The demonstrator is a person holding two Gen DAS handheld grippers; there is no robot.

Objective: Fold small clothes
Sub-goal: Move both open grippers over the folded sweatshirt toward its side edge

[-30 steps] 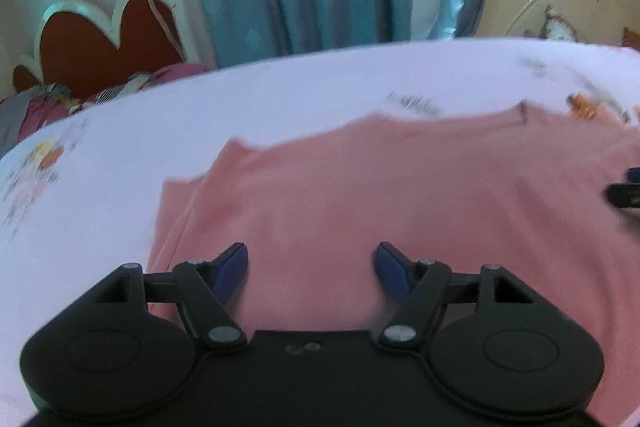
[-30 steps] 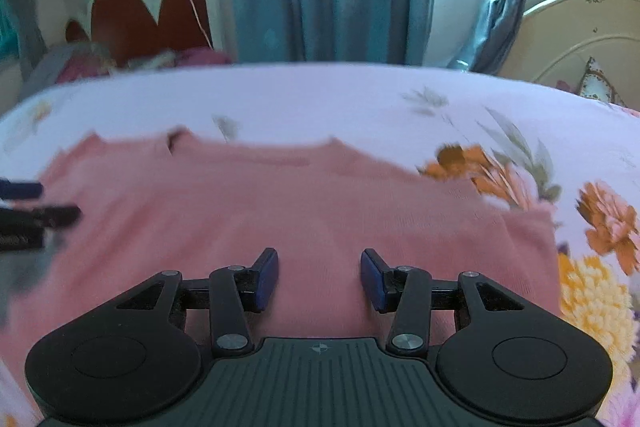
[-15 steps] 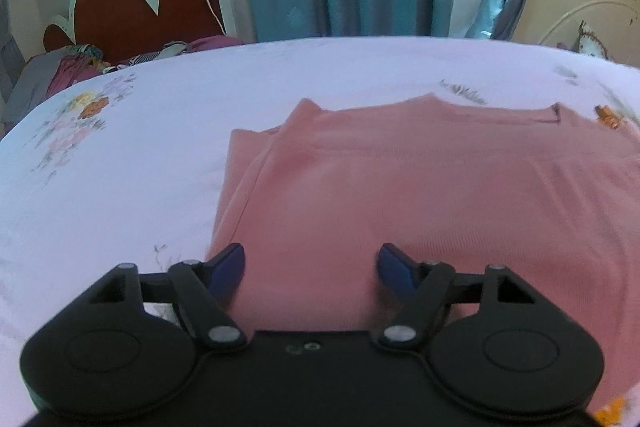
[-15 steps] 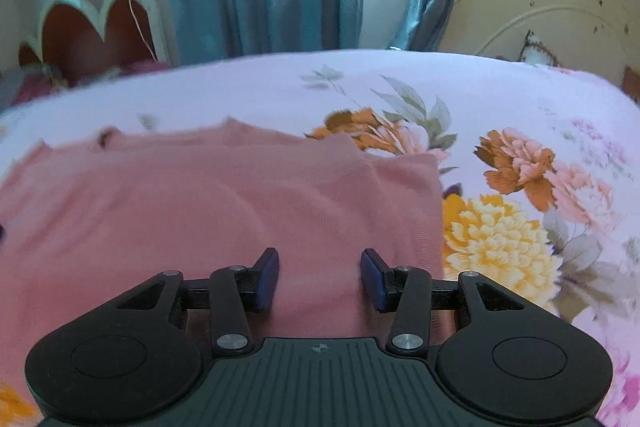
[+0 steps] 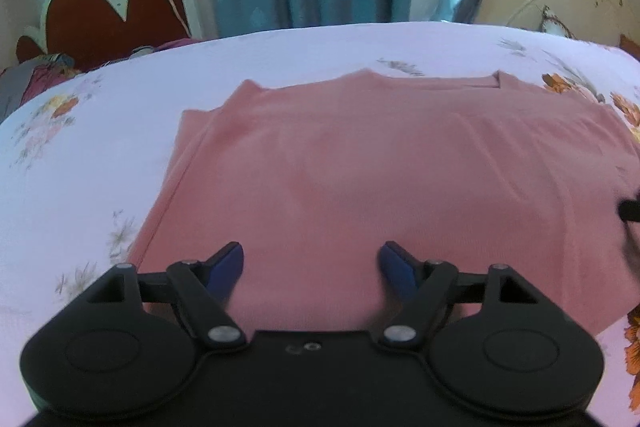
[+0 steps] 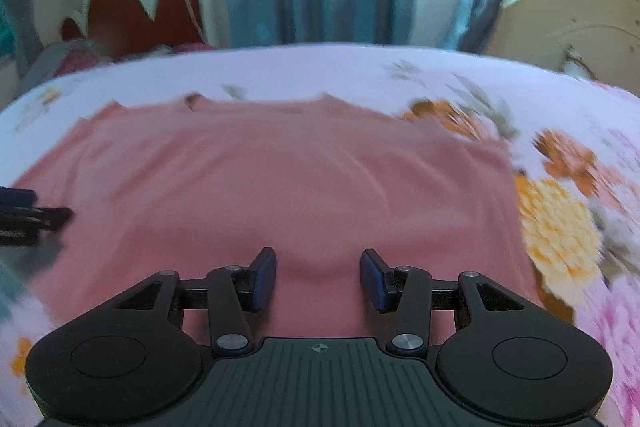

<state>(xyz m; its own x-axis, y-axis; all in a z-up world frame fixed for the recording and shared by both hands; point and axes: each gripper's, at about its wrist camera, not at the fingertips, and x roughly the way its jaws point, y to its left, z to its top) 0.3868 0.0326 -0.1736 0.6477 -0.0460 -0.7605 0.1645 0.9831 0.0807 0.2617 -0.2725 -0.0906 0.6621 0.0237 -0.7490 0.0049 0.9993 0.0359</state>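
Garment: a salmon-pink knit top (image 5: pixel 384 179), already doubled over on itself, lay flat on the pale lilac floral bedsheet (image 5: pixel 120 99) — its neckline edge on the far side from both grippers, its near hem right under them.

Long axis: the pink top ran crosswise to both grippers, side to side; the folded sleeve edge showed at the top's left end in the left wrist view.

Left gripper (image 5: pixel 311 265): over the top's near hem, toward its left end; jaws were opening, blue pads well apart, only flat cloth showing between them and nothing pinched.

Right gripper (image 6: pixel 318 277): over the near hem toward the top's right end; jaws partly open, holding nothing — a shallow dimple in the cloth sat between the pads, but the pads did not press on it.

Which hand is nearer: each gripper stood near its own end of the hem; the left one was closer to the top's left edge than the right one was to the right edge.

Likely next step: probably a grasp along the near hem to fold it away toward the neckline, though that is a guess.
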